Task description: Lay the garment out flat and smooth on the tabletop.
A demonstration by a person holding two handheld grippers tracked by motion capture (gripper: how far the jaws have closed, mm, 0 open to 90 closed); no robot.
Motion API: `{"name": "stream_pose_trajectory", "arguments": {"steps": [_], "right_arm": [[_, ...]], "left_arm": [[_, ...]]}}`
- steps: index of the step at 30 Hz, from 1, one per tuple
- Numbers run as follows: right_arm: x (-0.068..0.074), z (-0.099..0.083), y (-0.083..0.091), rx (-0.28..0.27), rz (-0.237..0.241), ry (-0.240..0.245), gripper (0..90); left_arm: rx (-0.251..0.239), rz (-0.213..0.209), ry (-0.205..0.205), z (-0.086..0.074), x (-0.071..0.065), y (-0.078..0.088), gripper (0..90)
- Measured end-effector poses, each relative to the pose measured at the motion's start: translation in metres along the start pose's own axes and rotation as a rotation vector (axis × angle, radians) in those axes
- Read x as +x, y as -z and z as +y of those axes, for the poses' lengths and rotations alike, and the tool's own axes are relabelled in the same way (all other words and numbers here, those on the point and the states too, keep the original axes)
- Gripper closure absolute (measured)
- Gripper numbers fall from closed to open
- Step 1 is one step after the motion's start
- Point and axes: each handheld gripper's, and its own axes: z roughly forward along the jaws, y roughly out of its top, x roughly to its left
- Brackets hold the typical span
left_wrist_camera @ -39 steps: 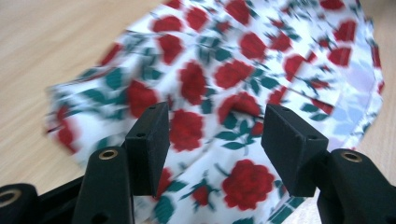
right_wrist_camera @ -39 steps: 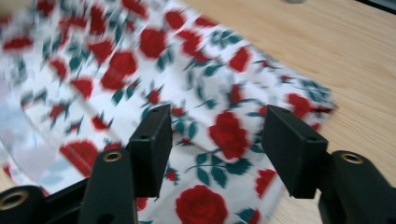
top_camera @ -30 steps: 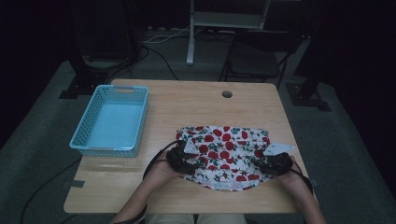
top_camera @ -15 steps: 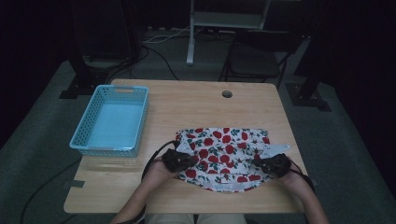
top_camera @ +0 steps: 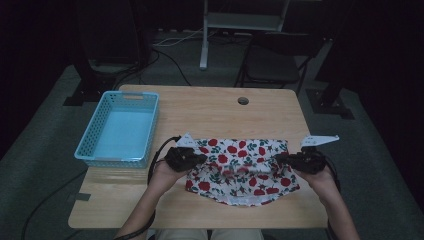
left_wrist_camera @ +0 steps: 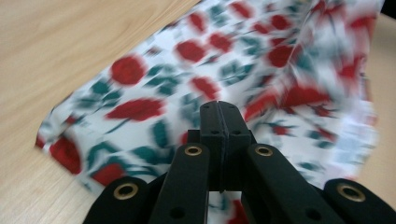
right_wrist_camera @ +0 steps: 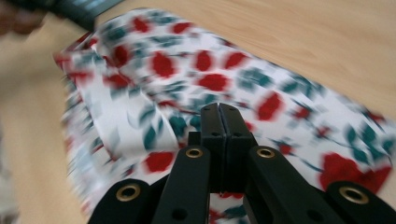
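A white cloth point(top_camera: 243, 176) printed with red fruit and green leaves lies on the near half of the wooden table point(top_camera: 220, 112). My left gripper point(top_camera: 202, 159) is shut on the cloth's left edge, and my right gripper point(top_camera: 278, 160) is shut on its right edge. A fold of fabric stretches between them, raised a little off the table. In the left gripper view the jaws point(left_wrist_camera: 219, 110) are pressed together with the cloth point(left_wrist_camera: 140, 109) bunched around them. The right gripper view shows the same: shut jaws point(right_wrist_camera: 219, 112) over the blurred cloth point(right_wrist_camera: 210, 79).
A light blue plastic basket point(top_camera: 150, 125) stands empty at the table's left side. There is a small round hole point(top_camera: 243, 100) near the table's far edge. A dark chair point(top_camera: 272, 62) and cables stand on the floor beyond the table.
Both grippers have closed on the cloth's side edges and risen a little. The cloth has been pulled wider and a fold now stretches between them.
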Motion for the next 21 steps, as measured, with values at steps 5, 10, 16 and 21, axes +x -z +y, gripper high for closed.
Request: {"name": "stream_pose_trajectory", "arguments": {"steps": [5, 10, 16, 21], "right_arm": [[-0.034, -0.009, -0.033, 0.098, -0.067, -0.146, 89.7], [-0.039, -0.019, -0.047, 0.112, -0.053, -0.167, 89.8], [-0.038, -0.022, -0.040, 0.055, -0.012, -0.189, 65.0], [-0.033, -0.027, -0.039, 0.083, 0.015, -0.178, 54.2]], "left_arm": [[0.041, -0.052, 0.044, -0.008, 0.007, -0.021, 90.0], [0.069, -0.112, 0.081, -0.016, 0.010, -0.025, 89.2], [0.134, -0.123, 0.074, -0.016, -0.001, -0.028, 51.3], [0.161, -0.106, 0.038, -0.017, -0.005, -0.031, 53.3]]}}
